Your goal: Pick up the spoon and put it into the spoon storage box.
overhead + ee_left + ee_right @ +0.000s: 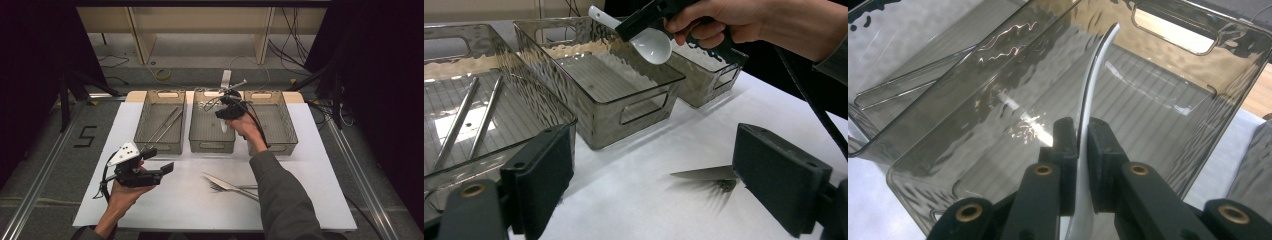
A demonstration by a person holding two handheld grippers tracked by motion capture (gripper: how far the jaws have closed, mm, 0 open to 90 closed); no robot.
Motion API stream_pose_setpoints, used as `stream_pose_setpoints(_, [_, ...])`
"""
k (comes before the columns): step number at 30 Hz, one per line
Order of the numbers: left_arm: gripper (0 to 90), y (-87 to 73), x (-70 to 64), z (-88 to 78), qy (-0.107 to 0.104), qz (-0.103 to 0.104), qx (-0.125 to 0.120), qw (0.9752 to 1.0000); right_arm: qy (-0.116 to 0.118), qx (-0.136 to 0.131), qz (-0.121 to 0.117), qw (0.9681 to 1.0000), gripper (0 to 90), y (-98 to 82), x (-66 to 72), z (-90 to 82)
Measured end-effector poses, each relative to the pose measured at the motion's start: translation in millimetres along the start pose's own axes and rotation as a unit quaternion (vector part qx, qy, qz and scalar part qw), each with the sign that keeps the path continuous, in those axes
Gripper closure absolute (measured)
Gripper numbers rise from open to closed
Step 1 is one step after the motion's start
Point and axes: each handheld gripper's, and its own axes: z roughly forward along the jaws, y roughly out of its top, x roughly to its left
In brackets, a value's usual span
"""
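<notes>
High view: the right tongs (226, 111) sat over the middle bin (212, 131), and most of the white spoon (223, 125) was hidden behind them and the hand; just a pale sliver showed below the tongs, hard to read. The knife (222, 182) and fork (231, 189) lay overlapped on the worktop (190, 200) between the two tongs, nearer the person; where one ended and the other began was hard to make out.

Right gripper view: the right tongs (1083, 145) were pressed together on the spoon (1088, 105), pinching it edge-on. The handle rose in a thin white curve past the jaw tips, over the bin's ribbed floor (1158, 110). The bowl end was cut off at the bottom edge of the frame.

Left gripper view: the left tongs (664, 180) stood spread wide with nothing between them. The spoon's bowl (653, 45) hung beyond them, above the middle bin's rim (624, 80), its handle pinched in the right tongs (636, 26). The knife's blade (704, 174) lay on the worktop just ahead of the left tongs, its handle hidden behind one pad; the fork beside it was a blur. Two metal rods (469, 117) lay in the bin (499, 125) beside the left tongs, cut off at the frame's edge.

In the high view the left tongs (159, 161) were held low, well apart from the spoon.
</notes>
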Motion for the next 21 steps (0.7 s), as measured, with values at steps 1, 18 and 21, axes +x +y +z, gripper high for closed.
stream_pose_setpoints(1, [15.8,0.0,0.0,0.1,0.000,0.000,0.000,1.0000,0.000,0.001,0.002,1.0000,84.2,0.4,0.1,0.8])
stream_pose_setpoints(18, [15.8,0.5,0.1,-0.3,-0.004,-0.005,-0.004,1.0000,0.005,0.017,-0.008,0.9998,84.1,0.4,11.7,16.9])
stream_pose_setpoints(21, [15.8,0.6,0.2,-0.5,-0.004,-0.005,-0.005,1.0000,0.003,0.019,-0.007,0.9998,84.0,0.0,12.6,20.2])
